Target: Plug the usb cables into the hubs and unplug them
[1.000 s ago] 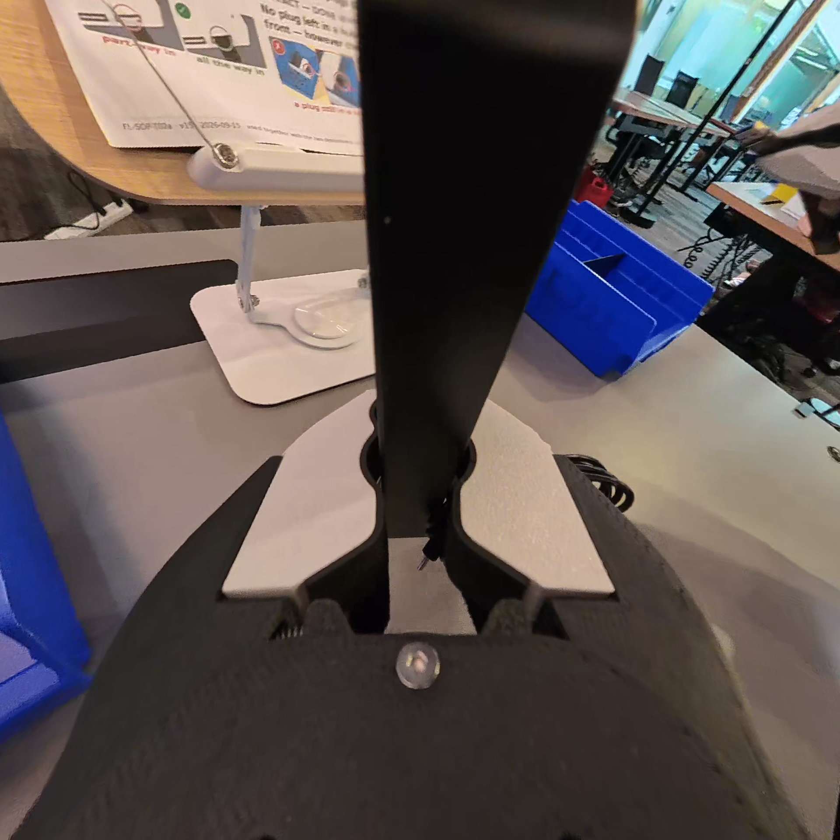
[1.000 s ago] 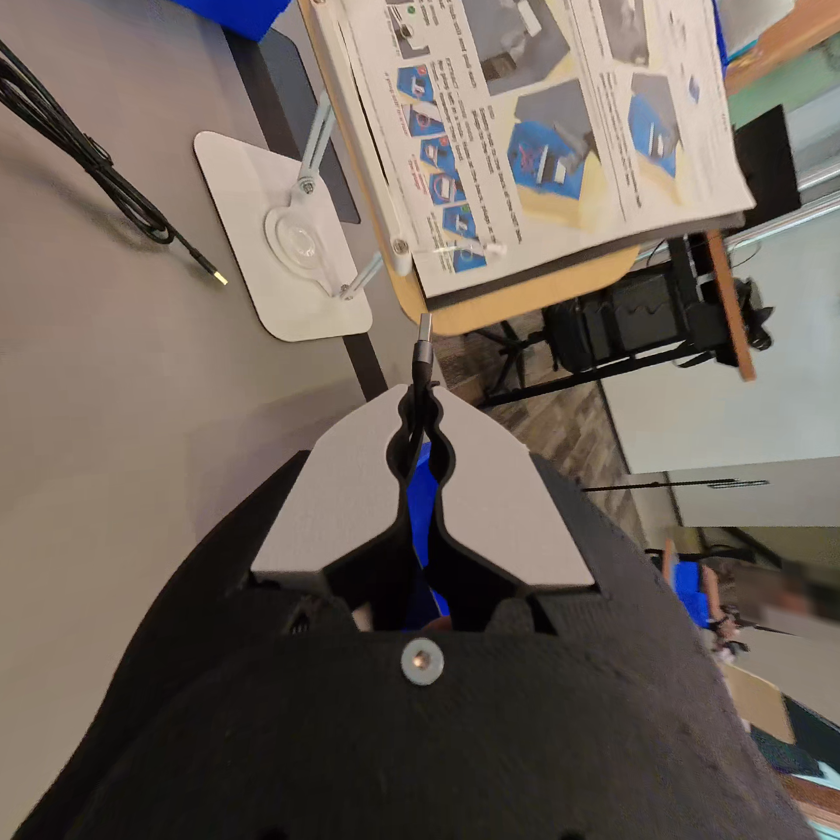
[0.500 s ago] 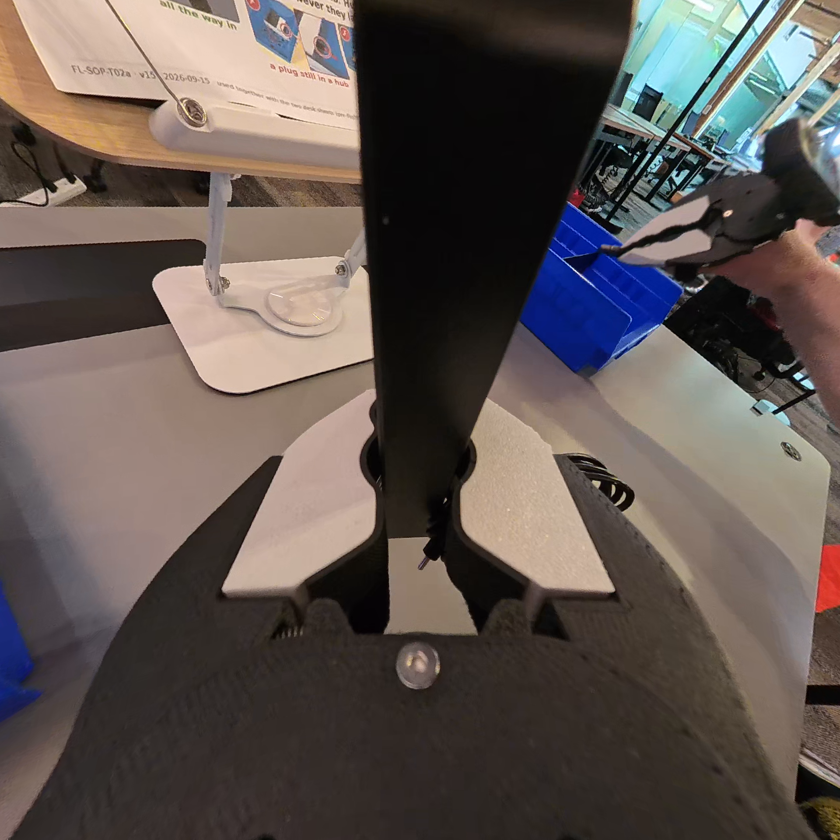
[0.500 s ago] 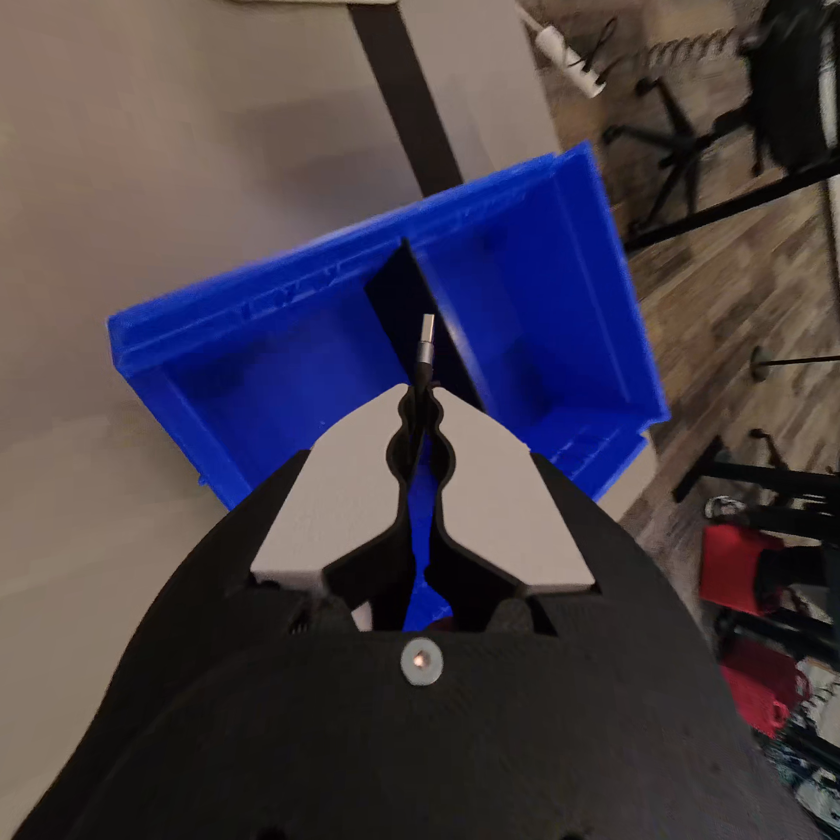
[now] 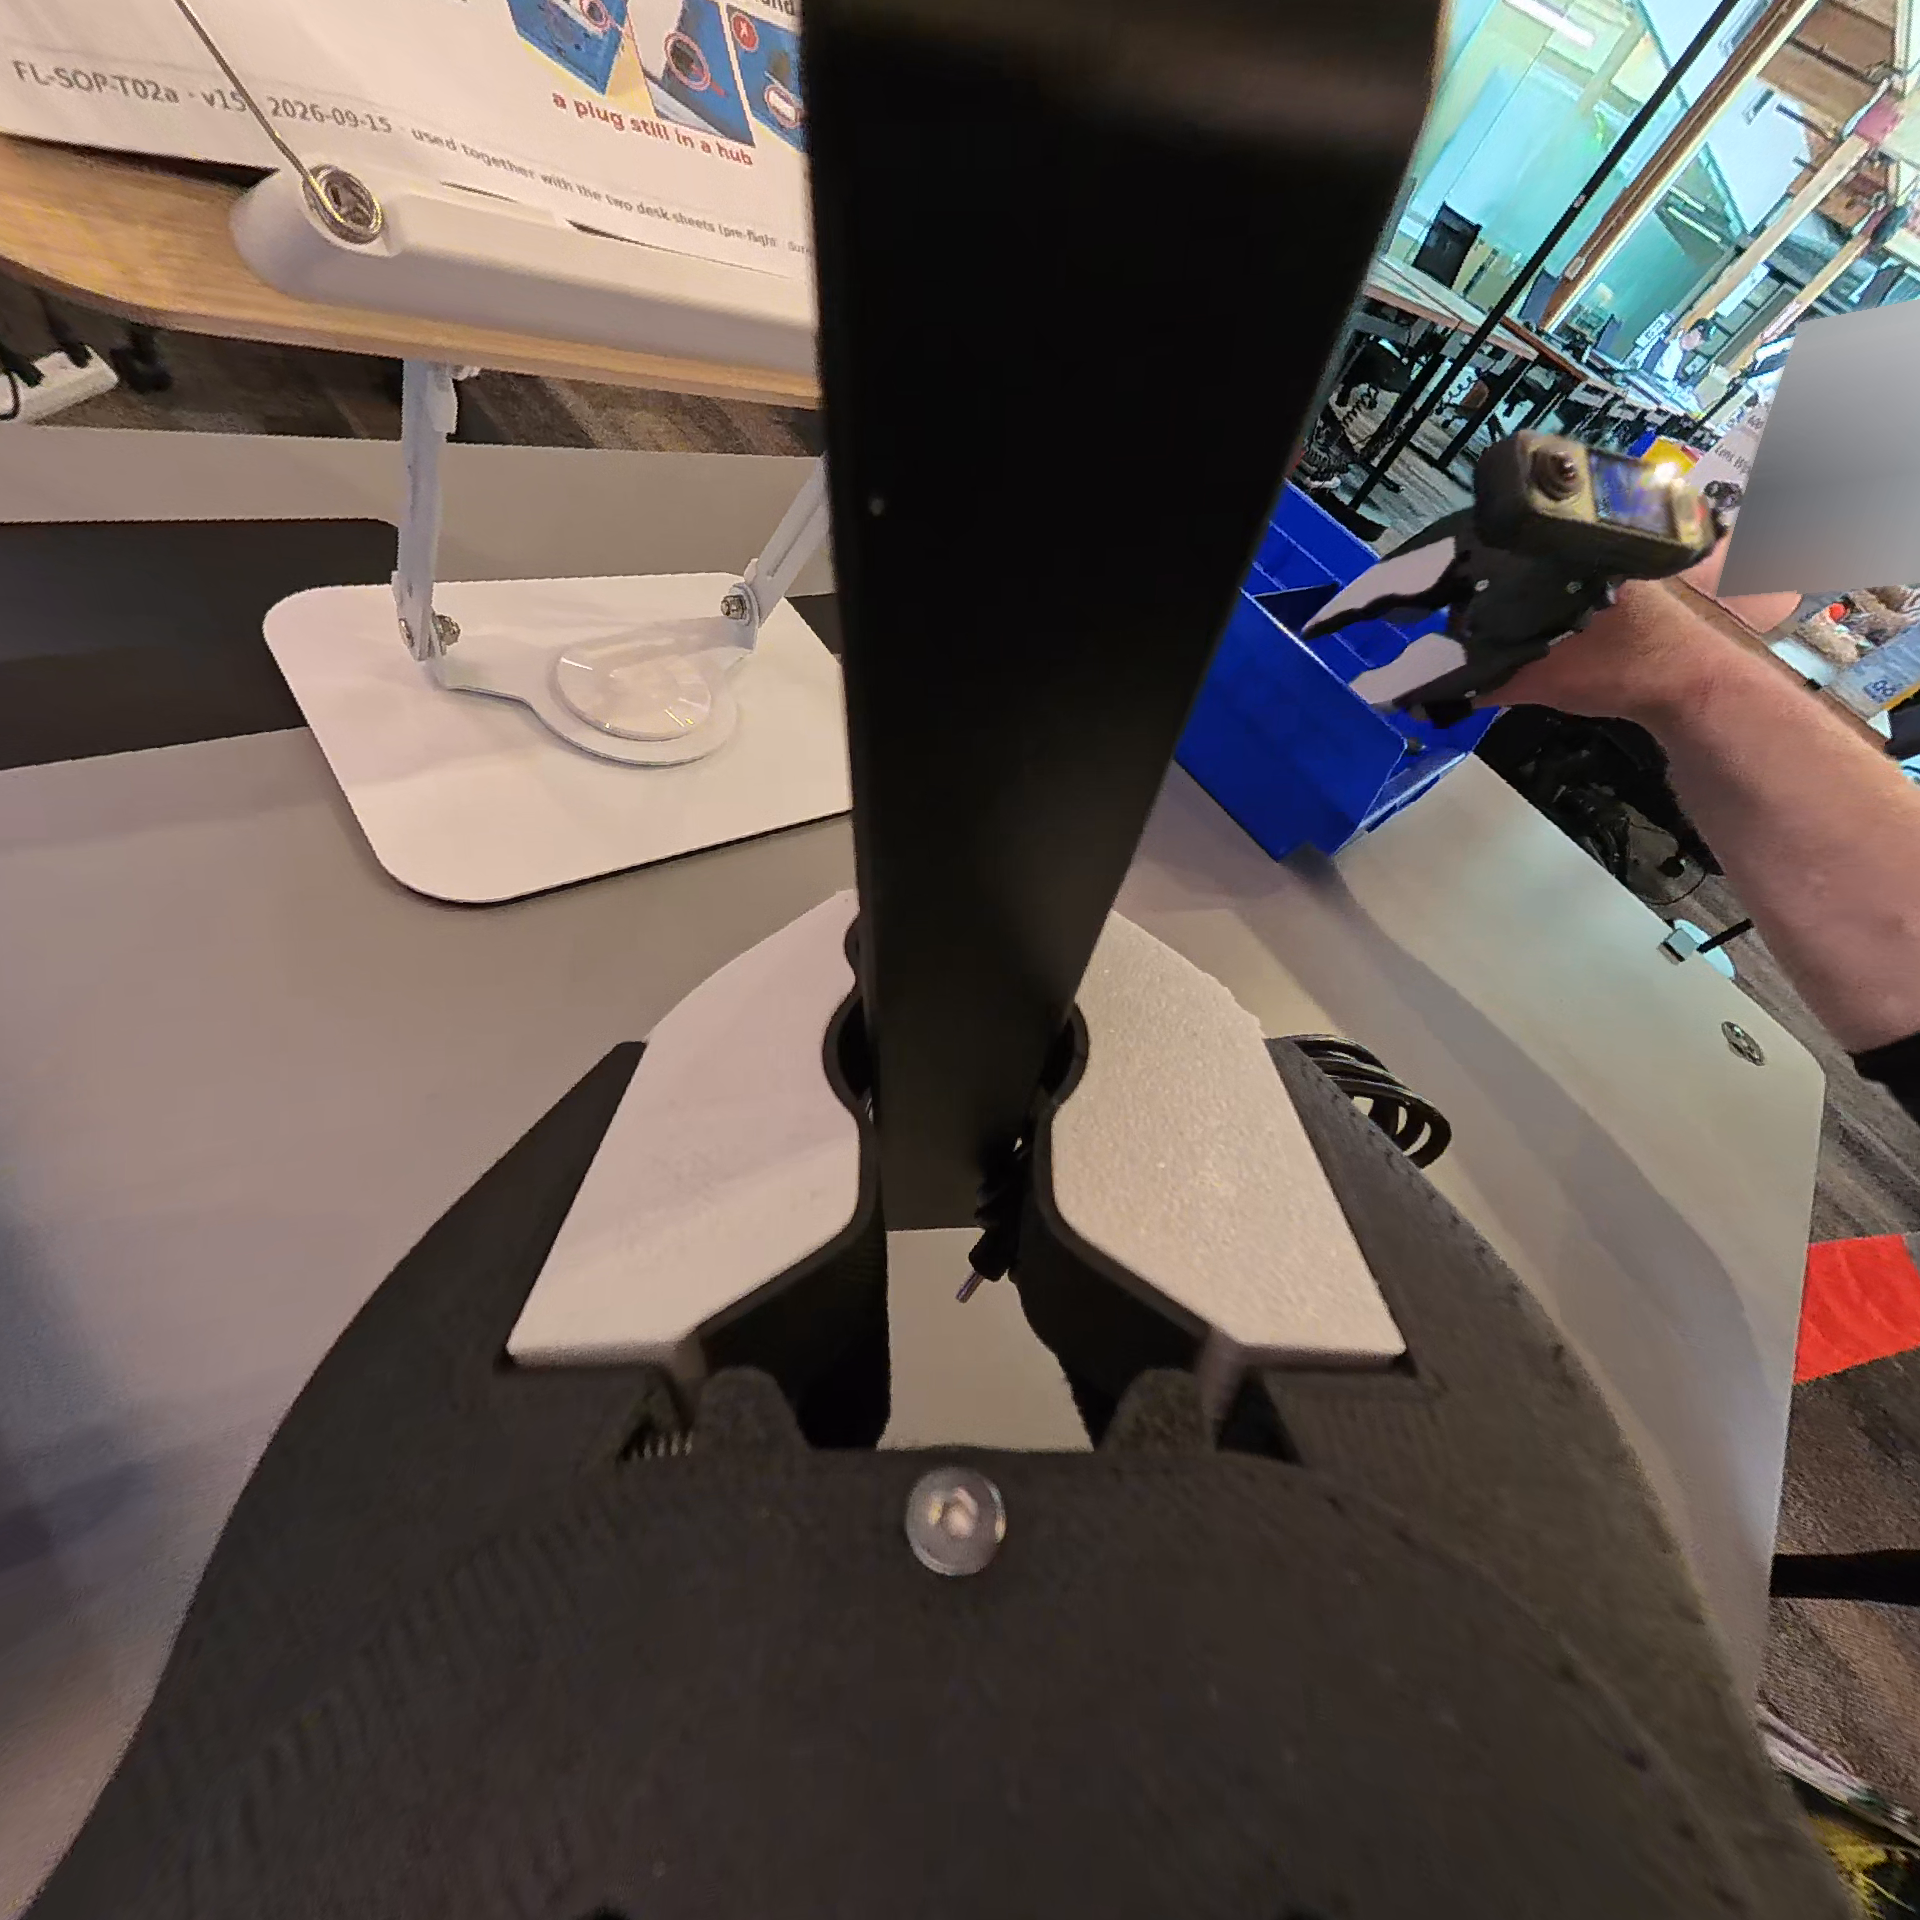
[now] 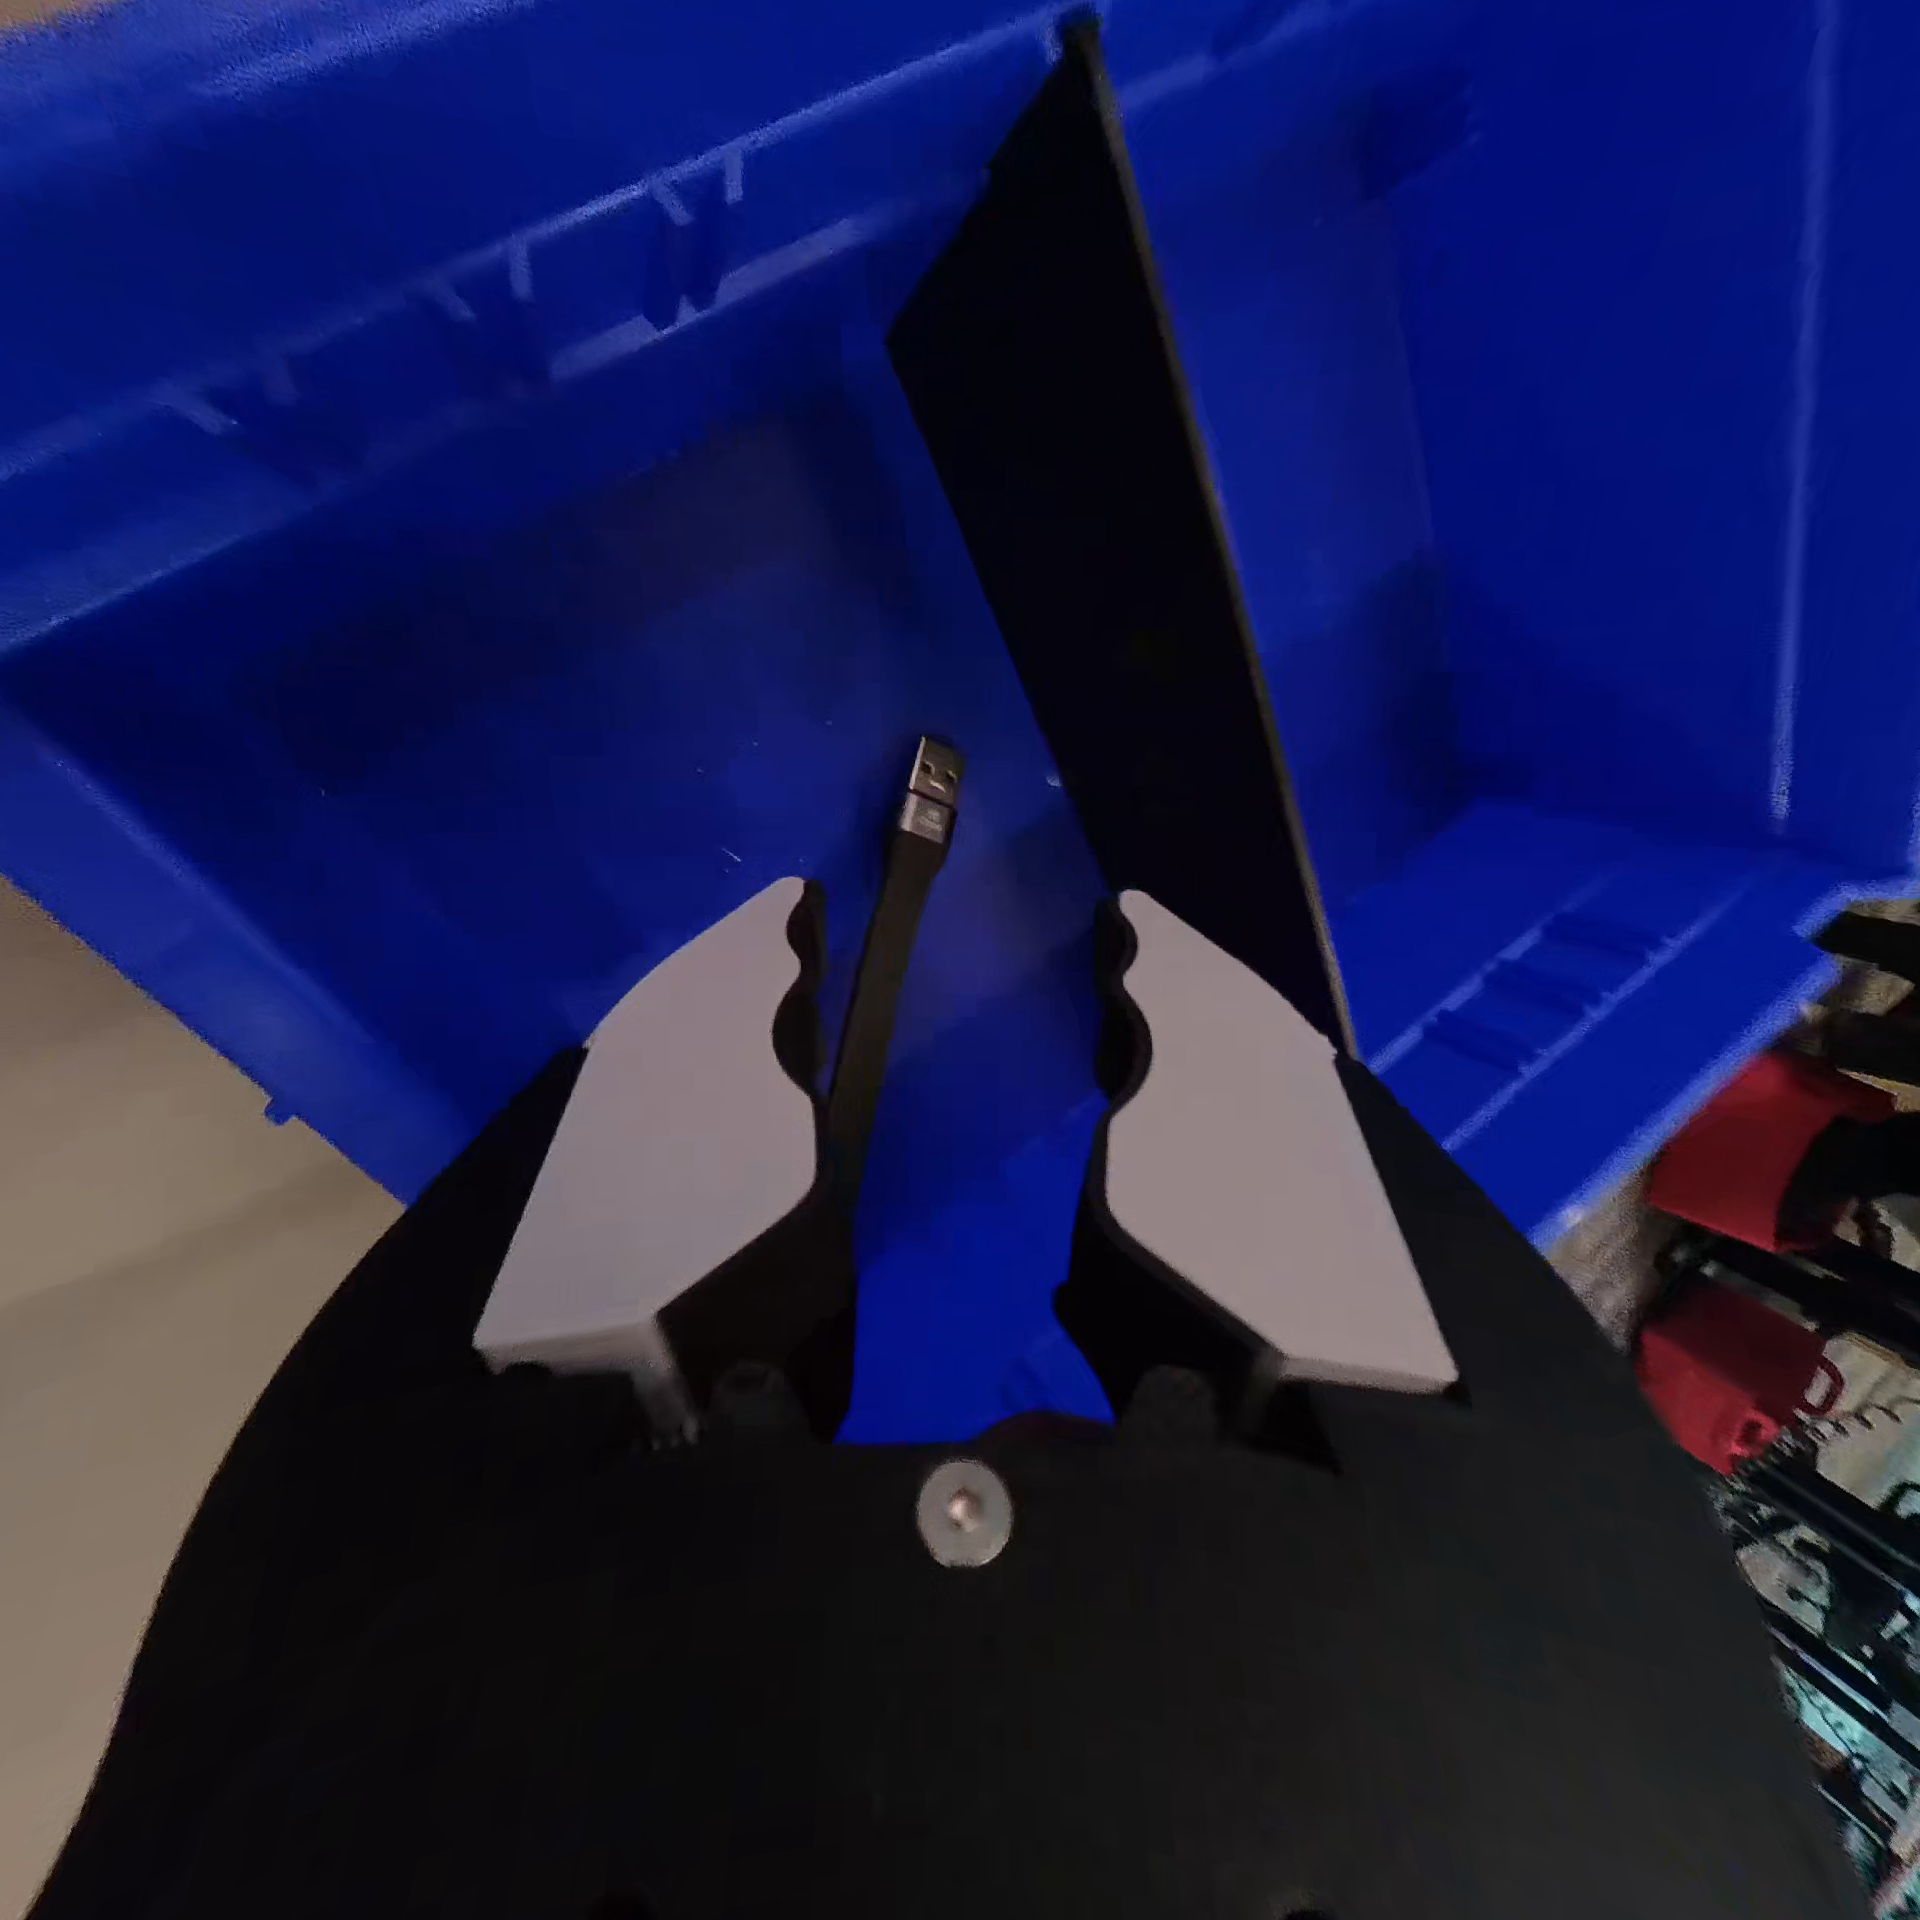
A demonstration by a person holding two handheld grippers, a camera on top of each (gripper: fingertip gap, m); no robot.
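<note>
My left gripper is shut on a long flat black hub, which stands upright between the pads above the grey table. A short black lead with a small plug hangs at the hub's near end. My right gripper is open over the left compartment of a blue bin. A flat black USB cable with a metal plug hangs loose beside the left finger, and the right pad stands clear of it. In the left wrist view the right gripper shows with spread fingers over the blue bin.
A black divider splits the bin. A white document stand holds a printed sheet at the back of the table. A coiled black cable lies on the table to my left gripper's right. A person's forearm reaches in from the right. Spacing between my two grippers at the tips: around 45 centimetres.
My right gripper swung from the stand to the blue bin, dropped close over it and opened, so the USB cable left its grasp. My left gripper keeps hold of the hub.
</note>
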